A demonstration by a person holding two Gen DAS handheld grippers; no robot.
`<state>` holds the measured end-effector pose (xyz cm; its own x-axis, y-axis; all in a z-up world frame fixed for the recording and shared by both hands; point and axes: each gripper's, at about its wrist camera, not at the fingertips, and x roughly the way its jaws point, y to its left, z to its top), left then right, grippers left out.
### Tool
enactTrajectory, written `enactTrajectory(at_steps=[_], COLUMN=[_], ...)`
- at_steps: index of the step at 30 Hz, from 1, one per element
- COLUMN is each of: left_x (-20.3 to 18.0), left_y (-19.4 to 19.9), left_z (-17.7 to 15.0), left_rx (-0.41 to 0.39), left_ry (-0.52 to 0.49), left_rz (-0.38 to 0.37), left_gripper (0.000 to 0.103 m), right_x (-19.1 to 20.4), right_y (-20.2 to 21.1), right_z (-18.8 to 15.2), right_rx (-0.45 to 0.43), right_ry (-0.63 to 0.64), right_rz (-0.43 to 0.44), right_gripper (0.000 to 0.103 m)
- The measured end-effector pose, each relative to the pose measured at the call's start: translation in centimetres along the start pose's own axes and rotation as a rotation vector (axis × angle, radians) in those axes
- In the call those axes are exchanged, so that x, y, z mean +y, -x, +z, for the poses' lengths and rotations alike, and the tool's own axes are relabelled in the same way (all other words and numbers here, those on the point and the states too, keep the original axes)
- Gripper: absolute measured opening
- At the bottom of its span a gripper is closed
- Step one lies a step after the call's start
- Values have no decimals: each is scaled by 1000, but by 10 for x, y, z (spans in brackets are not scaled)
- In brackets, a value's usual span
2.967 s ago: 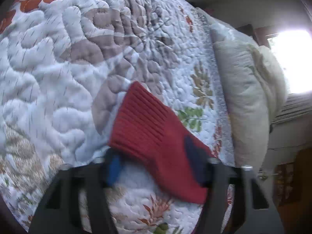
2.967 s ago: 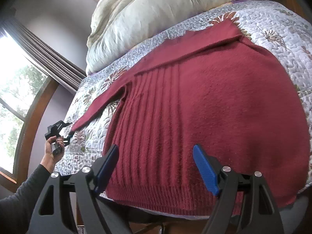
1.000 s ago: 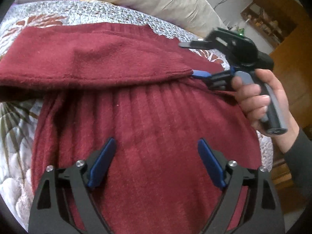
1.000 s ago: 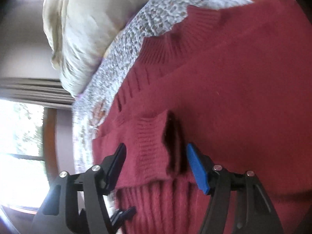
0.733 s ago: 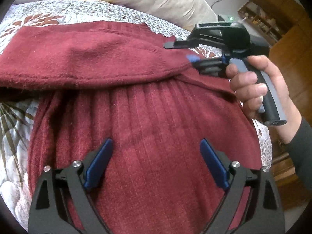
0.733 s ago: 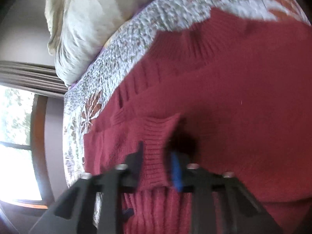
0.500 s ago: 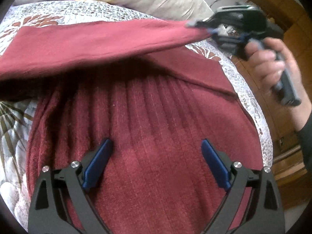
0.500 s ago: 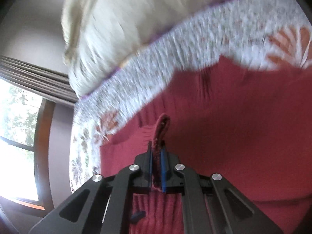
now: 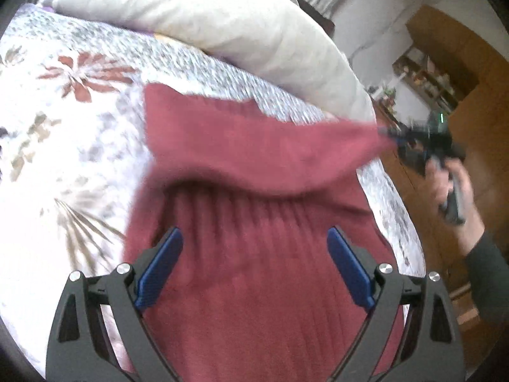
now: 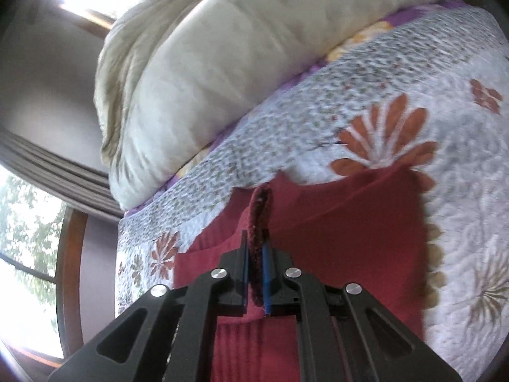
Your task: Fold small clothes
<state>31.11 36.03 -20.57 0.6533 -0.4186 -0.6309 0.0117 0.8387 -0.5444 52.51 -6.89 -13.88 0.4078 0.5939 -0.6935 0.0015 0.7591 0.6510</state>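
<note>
Two claws work one red sweater (image 9: pixel 254 270) on a quilted bedspread (image 9: pixel 63 159) with a leaf and flower print. Your left claw (image 9: pixel 254 270) hangs wide above the ribbed body of the garment, its blue pads (image 9: pixel 159 267) well apart and holding nothing. Your right claw (image 10: pixel 256 273) is pinched narrow on the cuff end of a sleeve (image 10: pixel 261 210), the knit standing up between its pads.

Seen from the left wrist, the sleeve (image 9: pixel 270 149) stretches taut across the top of the sweater toward the right edge of the bed, raised off the ribbed front and casting a shadow on it. At its far end sits the right claw (image 9: pixel 394 137), blurred, gripped by your hand (image 9: pixel 451 187) in a dark sleeve cuff (image 9: pixel 486 273).

From the right wrist, the sweater (image 10: pixel 350 222) lies flat below the claw, its upper edge touching the bedspread (image 10: pixel 381 79). A cream pillow (image 10: pixel 222 63) rests along the head of the bed behind it, with a curtain (image 10: pixel 47 172) and a bright window (image 10: pixel 25 238) to the left. Wooden furniture (image 9: pixel 461 79) stands beyond the bed on the right of the left-wrist view.
</note>
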Motion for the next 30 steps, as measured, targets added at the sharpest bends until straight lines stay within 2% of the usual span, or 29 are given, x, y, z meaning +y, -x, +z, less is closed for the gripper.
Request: enactTrajectory(at_steps=[5, 13, 21, 23, 25, 27, 30], left_x=[14, 18, -1, -4, -3, 3, 15], left_y=[3, -23, -63, -70, -70, -68, -70], left_z=[39, 81, 94, 99, 107, 121, 140], left_rx=[-30, 18, 94, 122, 125, 118, 117], left_ry=[47, 95, 28, -12, -17, 11, 85], left_rz=[6, -21, 15, 47, 50, 34, -3], left_gripper=[91, 91, 91, 91, 91, 91, 91], right_x=[-42, -98, -132, -134, -143, -146, -144], right_y=[-7, -14, -28, -25, -6, 5, 9], right_z=[-8, -21, -31, -28, -23, -19, -18], right_rx=[16, 39, 56, 43, -22, -42, -24], right_ry=[-39, -106, -149, -138, -172, -170, -136], right_rz=[-42, -86, -89, -76, -64, -49, -55], right_gripper=[6, 6, 7, 14, 17, 20, 36])
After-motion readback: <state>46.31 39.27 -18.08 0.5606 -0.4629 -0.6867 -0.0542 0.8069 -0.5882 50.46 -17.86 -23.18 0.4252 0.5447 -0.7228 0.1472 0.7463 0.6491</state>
